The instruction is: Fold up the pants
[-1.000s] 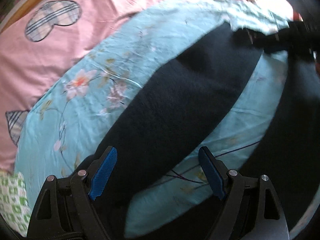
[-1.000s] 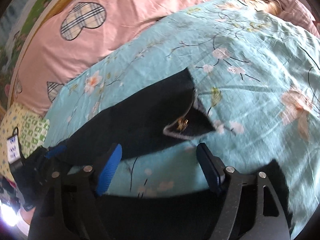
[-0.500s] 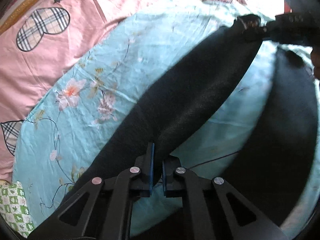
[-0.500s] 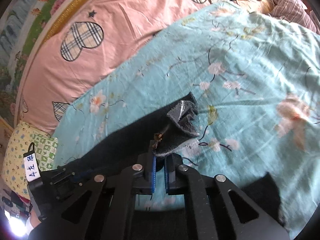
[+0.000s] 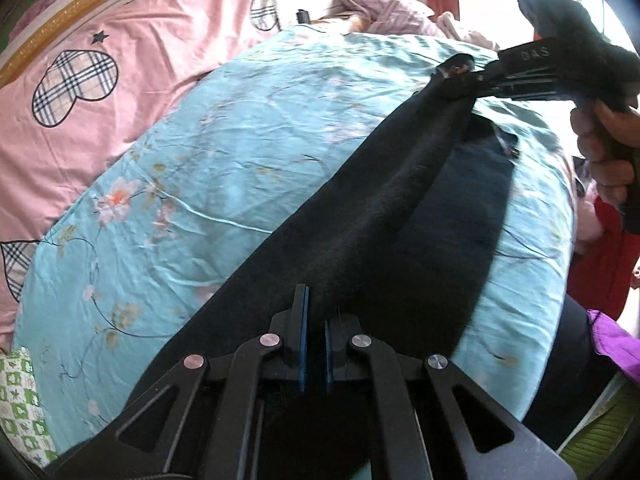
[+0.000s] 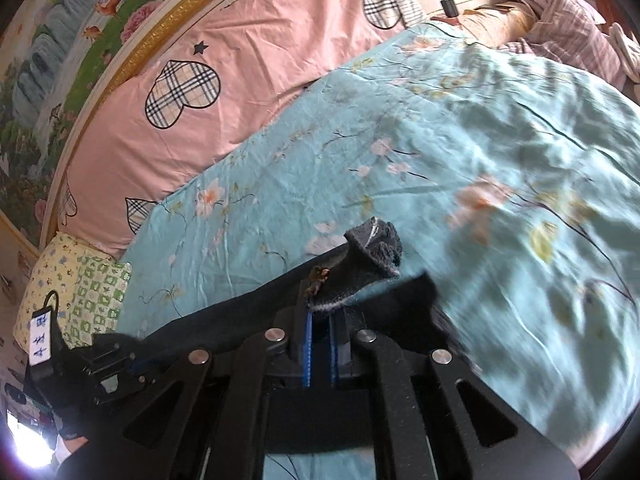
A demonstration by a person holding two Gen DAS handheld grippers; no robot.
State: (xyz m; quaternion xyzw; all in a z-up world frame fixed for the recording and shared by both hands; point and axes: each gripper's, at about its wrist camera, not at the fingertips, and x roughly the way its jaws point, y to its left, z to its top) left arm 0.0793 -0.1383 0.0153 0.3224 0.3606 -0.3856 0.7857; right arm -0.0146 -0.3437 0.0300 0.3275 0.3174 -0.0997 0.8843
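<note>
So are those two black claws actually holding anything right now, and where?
Yes. Both hold the black fleecy pants: the left gripper pinches one leg's edge, the right gripper pinches its hem end, stretching it above the blue floral sheet.

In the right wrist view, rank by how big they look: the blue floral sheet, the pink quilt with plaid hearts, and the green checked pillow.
1. blue floral sheet, largest
2. pink quilt
3. green checked pillow, smallest

Fisheye distortion and distance make true sizes unsure.
</note>
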